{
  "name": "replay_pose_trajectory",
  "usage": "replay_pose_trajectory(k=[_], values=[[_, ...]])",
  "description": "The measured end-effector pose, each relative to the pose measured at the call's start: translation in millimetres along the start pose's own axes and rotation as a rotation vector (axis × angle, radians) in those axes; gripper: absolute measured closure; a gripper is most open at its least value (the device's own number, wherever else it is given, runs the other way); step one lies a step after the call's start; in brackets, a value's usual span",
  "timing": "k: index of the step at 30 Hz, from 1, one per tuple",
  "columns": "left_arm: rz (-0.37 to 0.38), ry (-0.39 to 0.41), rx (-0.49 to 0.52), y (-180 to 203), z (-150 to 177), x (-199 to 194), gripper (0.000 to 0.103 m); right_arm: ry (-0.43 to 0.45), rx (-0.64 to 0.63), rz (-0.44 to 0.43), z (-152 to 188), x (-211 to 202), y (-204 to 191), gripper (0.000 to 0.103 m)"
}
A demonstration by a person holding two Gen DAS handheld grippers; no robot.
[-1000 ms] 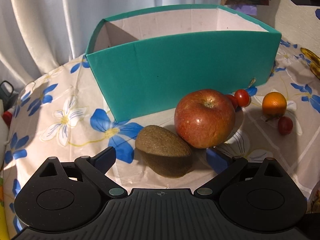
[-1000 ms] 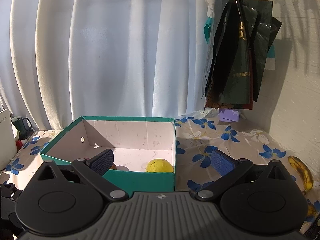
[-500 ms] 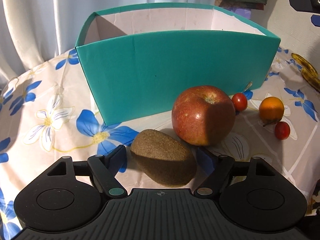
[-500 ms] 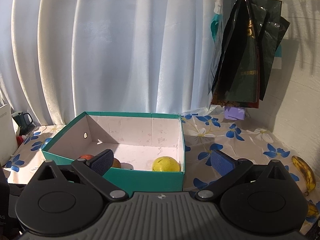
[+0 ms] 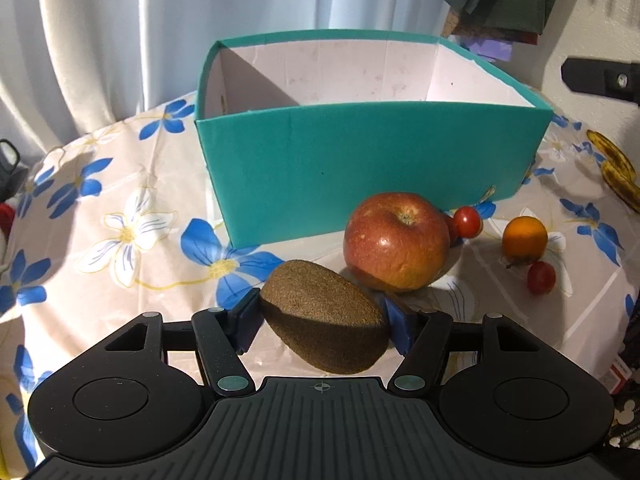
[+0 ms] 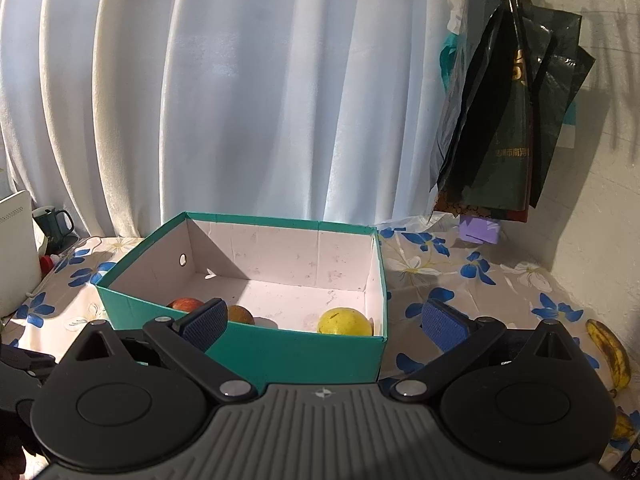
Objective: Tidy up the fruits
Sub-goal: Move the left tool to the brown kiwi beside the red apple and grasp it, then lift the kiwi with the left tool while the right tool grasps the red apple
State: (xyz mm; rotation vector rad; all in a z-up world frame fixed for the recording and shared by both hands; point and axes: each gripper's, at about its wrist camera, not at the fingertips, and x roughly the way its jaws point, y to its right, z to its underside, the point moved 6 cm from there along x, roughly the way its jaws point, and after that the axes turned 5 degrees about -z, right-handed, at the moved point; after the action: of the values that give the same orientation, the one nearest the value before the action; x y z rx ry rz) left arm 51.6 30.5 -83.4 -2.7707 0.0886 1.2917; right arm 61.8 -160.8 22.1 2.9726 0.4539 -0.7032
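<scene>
My left gripper (image 5: 322, 316) is shut on a brown kiwi (image 5: 326, 316), both blue pads against its sides, held just above the flowered cloth. A red apple (image 5: 396, 240) sits right behind it, in front of the teal box (image 5: 360, 168). Two cherry tomatoes (image 5: 467, 221) (image 5: 541, 277) and a small orange (image 5: 524, 238) lie to the right. My right gripper (image 6: 324, 324) is open and empty, held above the box's near wall (image 6: 288, 352). Inside the box I see a yellow fruit (image 6: 344, 322), a red apple (image 6: 185, 304) and an orange-brown fruit (image 6: 240, 314).
Bananas (image 5: 616, 168) lie at the table's right edge; one also shows in the right wrist view (image 6: 614, 350). Dark bags (image 6: 508, 120) hang on the wall at the right. A mug (image 6: 54, 224) and a white appliance (image 6: 14, 252) stand at the left. White curtains hang behind the table.
My left gripper closed its fingers onto the kiwi and lifted it slightly. My right gripper rose a little, showing more of the box's inside.
</scene>
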Motion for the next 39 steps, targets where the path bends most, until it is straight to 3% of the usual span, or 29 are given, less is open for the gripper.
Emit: replay_pose_trajectory(k=[9,22,36,39], values=[[-0.038,0.047,-0.092,-18,-14,-41,0.035,-0.129,-0.037,-0.073,40,16,-28,0.006],[-0.085,-0.014,-0.196,-40,-3,-47,0.035,-0.19,-0.104,-0.156,62,50,-69,0.006],[-0.112,-0.007,-0.235,-51,-3,-57,0.035,-0.242,-0.174,-0.233,76,82,-101,0.006],[-0.127,-0.01,-0.25,-56,-3,-59,0.035,-0.253,-0.187,-0.243,78,91,-108,0.01]])
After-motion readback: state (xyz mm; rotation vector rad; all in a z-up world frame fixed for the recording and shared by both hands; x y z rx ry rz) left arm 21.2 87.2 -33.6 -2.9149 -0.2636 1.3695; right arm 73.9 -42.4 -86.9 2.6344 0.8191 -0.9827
